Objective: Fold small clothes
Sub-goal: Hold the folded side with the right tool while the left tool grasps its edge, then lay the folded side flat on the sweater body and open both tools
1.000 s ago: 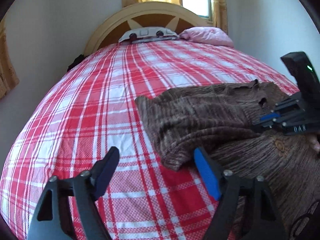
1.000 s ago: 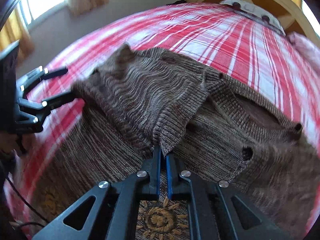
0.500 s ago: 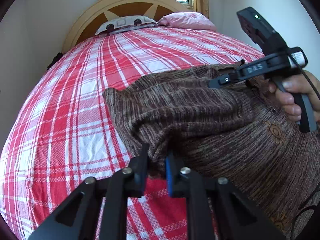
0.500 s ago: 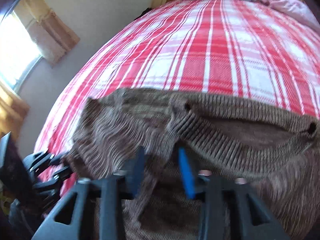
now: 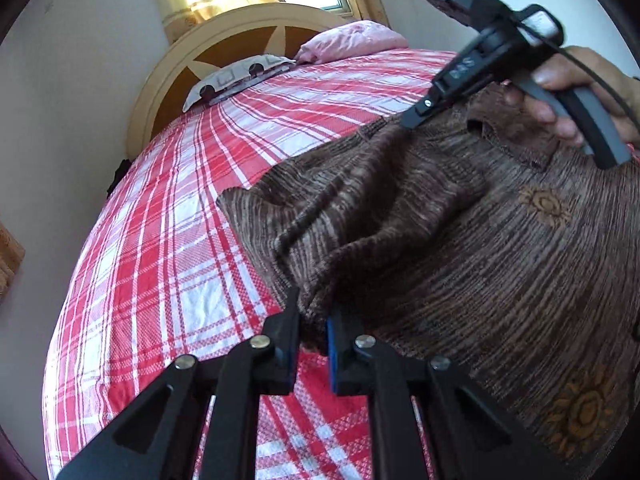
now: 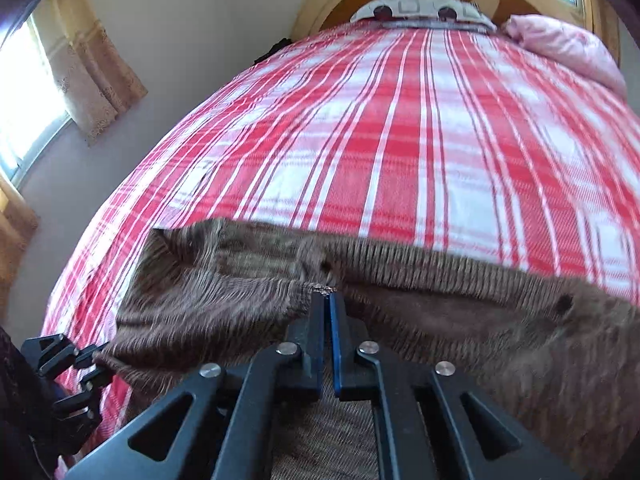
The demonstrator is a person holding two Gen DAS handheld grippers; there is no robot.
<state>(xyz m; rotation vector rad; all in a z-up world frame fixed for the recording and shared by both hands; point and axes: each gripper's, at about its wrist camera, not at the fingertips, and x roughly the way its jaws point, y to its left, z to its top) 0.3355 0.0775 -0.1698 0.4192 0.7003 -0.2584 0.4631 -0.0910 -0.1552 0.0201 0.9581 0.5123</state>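
A brown knit sweater (image 5: 480,260) with sunflower motifs lies on the bed's red-and-white plaid sheet (image 5: 160,260). Its left part is folded over the body. My left gripper (image 5: 314,314) is shut on the near corner of that folded flap. It also shows low at the left of the right wrist view (image 6: 96,364), holding the flap's end. My right gripper (image 6: 325,298) pinches the flap's edge beside the ribbed neckline (image 6: 440,268); its jaws are starting to open with the knit still between the tips. From the left wrist view, a hand holds this right gripper (image 5: 410,120), and the cloth is drawn up to it.
A round wooden headboard (image 5: 224,40) stands at the far end of the bed. A pink pillow (image 5: 352,40) and a white patterned cushion (image 5: 236,76) lie against it. Curtained windows (image 6: 92,76) and walls flank the bed. Bare plaid sheet (image 6: 400,140) stretches beyond the sweater.
My left gripper moved in and shut on the flap's corner. My right gripper let go, opened, then shut again on the flap's edge near the neckline. The flap now stretches between both grippers.
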